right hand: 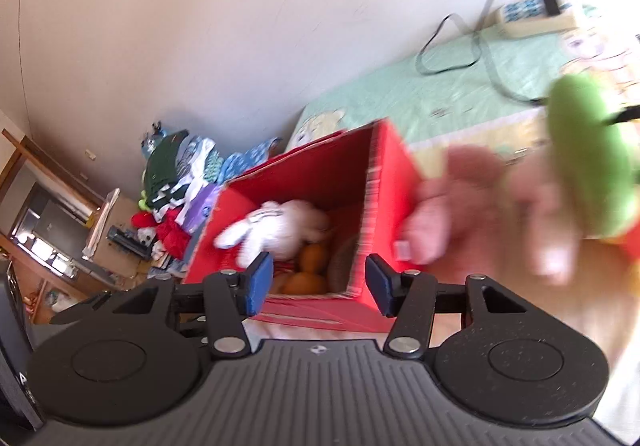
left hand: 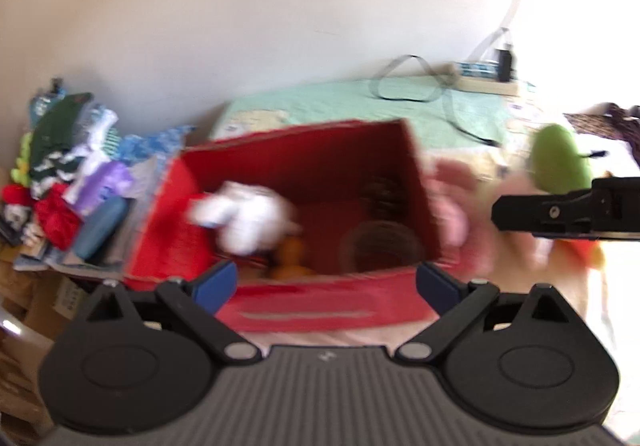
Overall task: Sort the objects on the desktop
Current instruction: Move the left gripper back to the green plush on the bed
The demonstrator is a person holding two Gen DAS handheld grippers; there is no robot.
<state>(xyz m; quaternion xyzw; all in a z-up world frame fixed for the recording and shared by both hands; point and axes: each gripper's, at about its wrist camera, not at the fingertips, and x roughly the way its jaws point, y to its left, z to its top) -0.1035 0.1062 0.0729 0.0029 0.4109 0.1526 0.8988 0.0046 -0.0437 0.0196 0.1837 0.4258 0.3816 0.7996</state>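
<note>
Left gripper [left hand: 326,282] and right gripper [right hand: 320,282] both gaping, empty — red box [left hand: 320,302] ahead, white plush [left hand: 248,217] inside, pink plush [right hand: 460,213] beside it.

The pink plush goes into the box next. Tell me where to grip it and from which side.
Grip the pink plush toy across its soft, rounded body, coming from above and from its right, away from the red box. It lies tight against the box's outer wall, so that side gives no finger room. Blur hides its limbs; the body is the safest hold. The right gripper, open, is nearest.
</note>
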